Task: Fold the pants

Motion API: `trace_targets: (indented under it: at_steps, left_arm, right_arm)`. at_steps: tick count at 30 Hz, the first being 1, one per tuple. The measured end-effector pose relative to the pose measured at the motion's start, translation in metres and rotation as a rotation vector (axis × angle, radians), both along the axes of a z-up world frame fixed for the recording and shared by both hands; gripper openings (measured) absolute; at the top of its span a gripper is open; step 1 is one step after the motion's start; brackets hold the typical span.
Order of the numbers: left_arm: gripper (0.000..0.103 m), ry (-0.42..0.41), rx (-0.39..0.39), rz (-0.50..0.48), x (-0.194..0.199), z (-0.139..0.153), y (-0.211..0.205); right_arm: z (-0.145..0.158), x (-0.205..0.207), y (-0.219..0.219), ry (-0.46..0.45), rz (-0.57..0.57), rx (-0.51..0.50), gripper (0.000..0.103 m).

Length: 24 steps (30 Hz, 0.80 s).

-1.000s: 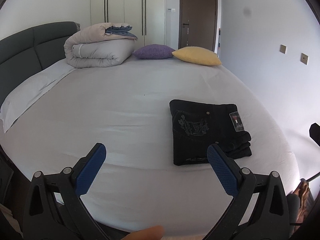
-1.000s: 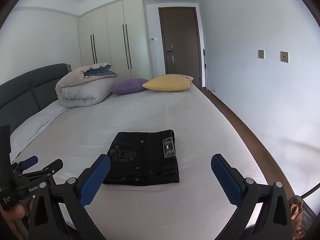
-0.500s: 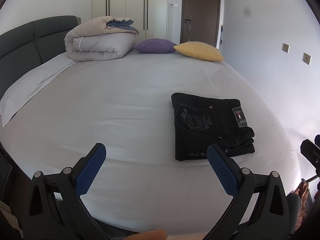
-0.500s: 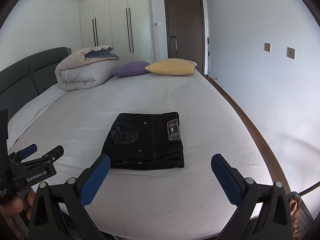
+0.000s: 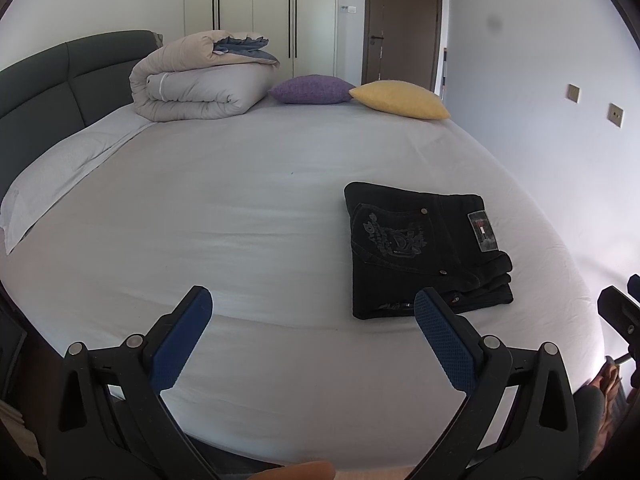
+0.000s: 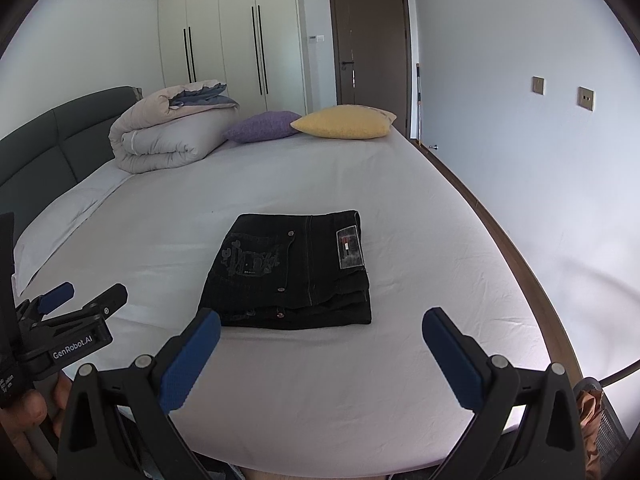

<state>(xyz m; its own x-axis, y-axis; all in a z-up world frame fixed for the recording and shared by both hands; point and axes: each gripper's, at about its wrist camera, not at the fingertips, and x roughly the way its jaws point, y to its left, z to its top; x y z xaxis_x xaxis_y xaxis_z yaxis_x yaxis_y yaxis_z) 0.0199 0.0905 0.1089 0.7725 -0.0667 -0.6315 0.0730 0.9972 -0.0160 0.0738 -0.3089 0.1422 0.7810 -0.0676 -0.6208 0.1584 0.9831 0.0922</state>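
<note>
Both cameras have lifted and tipped a little since a second ago, so the folded pants now sit further down from the pillows in each view, while the pants themselves have not shifted. The wide bed with its pale grey sheet point(image 5: 240, 208) fills the scene. At its head lies a rolled beige quilt point(image 5: 196, 80), with a purple cushion point(image 5: 312, 89) and a yellow cushion point(image 5: 400, 99) beside it. The black denim pants point(image 6: 292, 272), folded into a neat square stack, rest flat on the sheet with a pale rectangular label point(image 6: 350, 248) on top; its print is too small to read. The right gripper point(image 6: 320, 330) hangs just short of the stack, blue-padded fingers spread wide and empty. The left gripper point(image 5: 314, 312) is likewise spread and empty, the pants beyond its right finger. Its side reads "GenRobot.AI" in the right view.
</note>
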Motion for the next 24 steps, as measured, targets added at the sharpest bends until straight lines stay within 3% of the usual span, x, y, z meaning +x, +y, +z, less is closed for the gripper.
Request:
trace_targets:
  at_steps: [24]
  left_arm:
    - [0.103, 0.011, 0.001, -0.004, 0.0021, -0.0052, -0.0021]
  right_arm:
    - [-0.0087, 0.0041, 0.0048, 0.025, 0.008, 0.012, 0.103]
